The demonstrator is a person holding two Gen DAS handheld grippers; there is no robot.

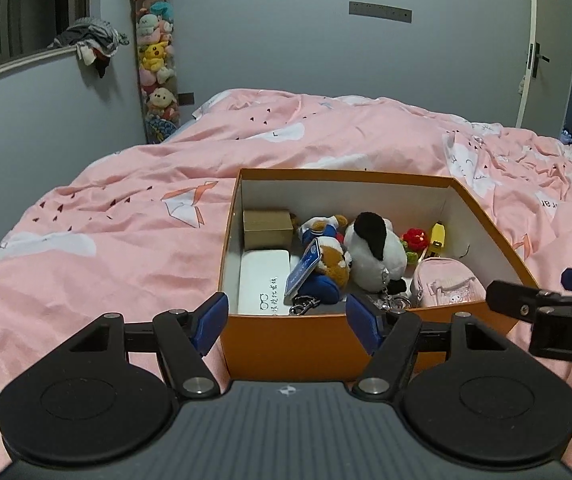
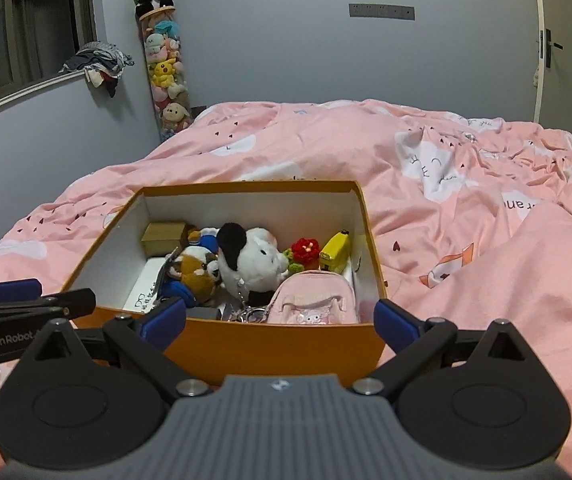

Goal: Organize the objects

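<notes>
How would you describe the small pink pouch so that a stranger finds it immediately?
On the pink bed stands an open orange box. Look in its near right corner: the pink pouch lies there, beside the black-and-white plush. It alone is pale pink with a zipper.

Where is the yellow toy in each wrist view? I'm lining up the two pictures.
Left wrist view: the yellow toy sits far right in the orange box, right of the red crochet flower.
Right wrist view: the yellow toy is near the box's right wall, again right of the flower.
Shared landmark: the pink mini backpack, just in front of it.
</notes>
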